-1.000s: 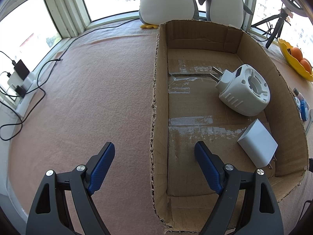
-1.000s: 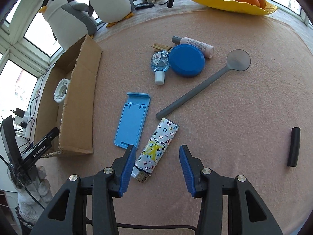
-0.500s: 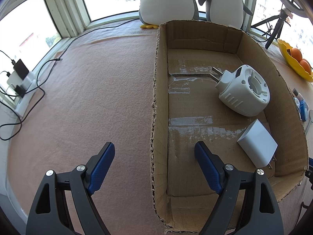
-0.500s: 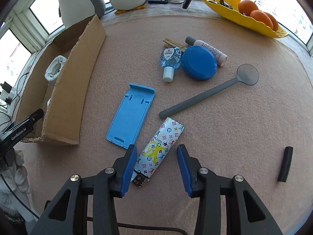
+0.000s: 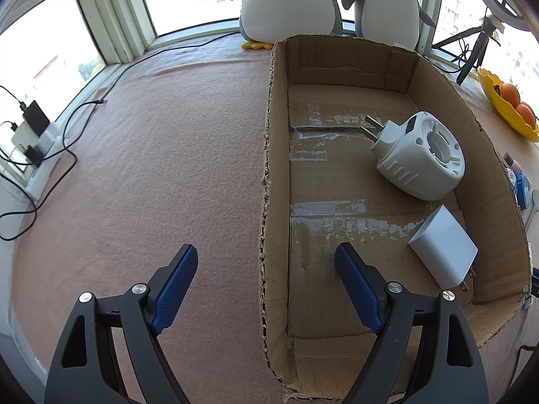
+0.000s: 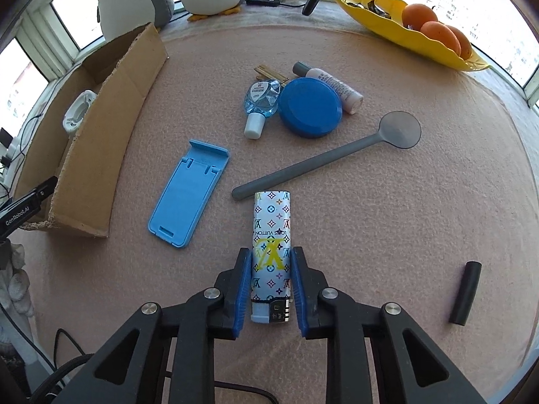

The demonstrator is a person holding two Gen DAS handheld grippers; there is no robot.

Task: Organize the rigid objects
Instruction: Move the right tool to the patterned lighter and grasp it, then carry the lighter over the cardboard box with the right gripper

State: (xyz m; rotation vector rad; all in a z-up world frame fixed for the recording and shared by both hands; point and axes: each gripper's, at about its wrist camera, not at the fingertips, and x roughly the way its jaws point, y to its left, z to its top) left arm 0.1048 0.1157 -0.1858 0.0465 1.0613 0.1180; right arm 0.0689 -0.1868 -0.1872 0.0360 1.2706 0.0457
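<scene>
The patterned lighter [image 6: 271,252] lies on the pink mat between the closing right gripper [image 6: 271,262], both blue pads against its sides. At ten o'clock lies a blue stand [image 6: 188,193]. The left gripper [image 5: 266,262] gapes wide, empty, straddling the cardboard box [image 5: 274,181] wall.

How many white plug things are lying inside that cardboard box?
2: a round white plug-in device by the box's right wall, and a flat white charger nearer the camera. The box's near corner is partly hidden.
</scene>
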